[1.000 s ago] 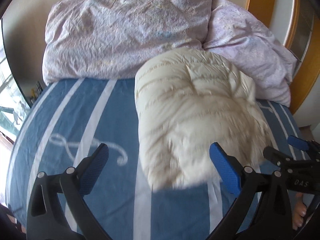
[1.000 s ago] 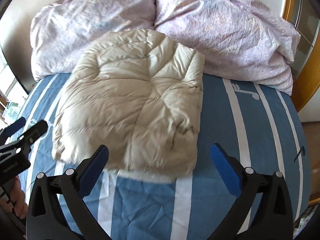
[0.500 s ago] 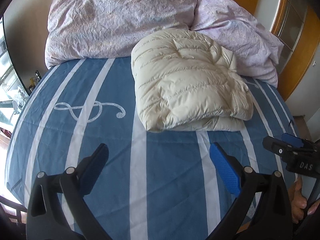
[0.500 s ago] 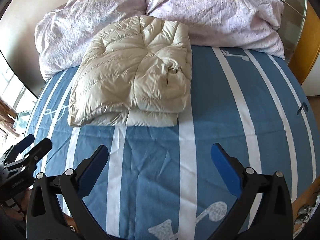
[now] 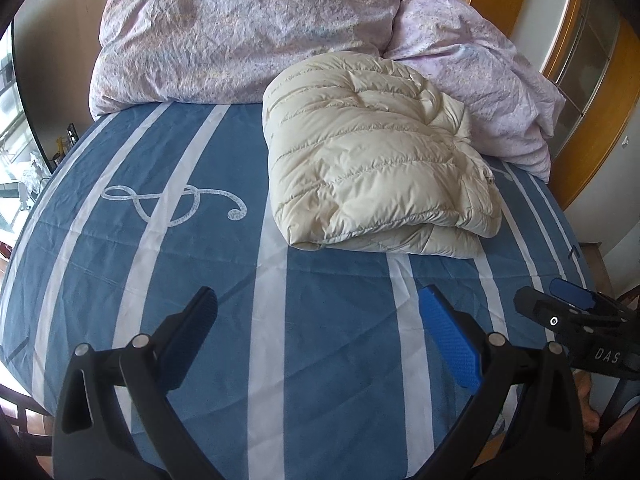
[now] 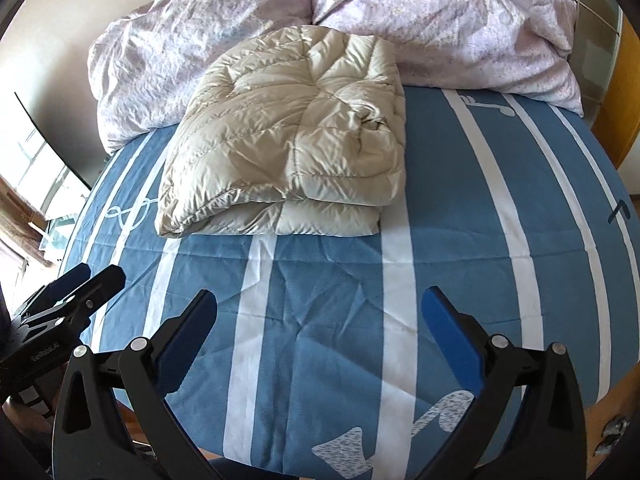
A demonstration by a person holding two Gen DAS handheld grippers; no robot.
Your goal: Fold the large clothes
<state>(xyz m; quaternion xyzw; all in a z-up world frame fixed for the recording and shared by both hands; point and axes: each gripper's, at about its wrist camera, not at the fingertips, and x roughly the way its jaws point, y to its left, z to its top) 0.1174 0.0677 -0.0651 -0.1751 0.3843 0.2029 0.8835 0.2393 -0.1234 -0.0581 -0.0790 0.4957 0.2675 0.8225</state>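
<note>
So we're basically at the wrap-up stage, by the look of it. Our cream puffer jacket point(image 5: 376, 152) sits folded into a chunky rectangle on the blue striped bedsheet point(image 5: 208, 320), up around 12 to 1 o'clock in the left wrist view, its far edge butting against the lilac duvet point(image 5: 248, 28) piled at the head of the bed. In the right wrist view the jacket point(image 6: 292, 136) lands around 11 to 12 o'clock, the fold edge facing us with the lower layer peeking out underneath.

Our guess is the fold itself is done. If anything's left, it's a tidy-up: the top layer looks a bit skewed over the bottom one at the near right corner, so the next move would mean reaching forward and squaring that edge, or pressing the puffiness down, since down fill tends to spring open.

Tool-wise, the left gripper point(image 5: 320, 344) is spread wide with nothing between its fingers, hanging over bare sheet well short of the jacket. Same deal with the right gripper point(image 6: 320, 344): wide apart, empty, touching nothing we can see.
</note>
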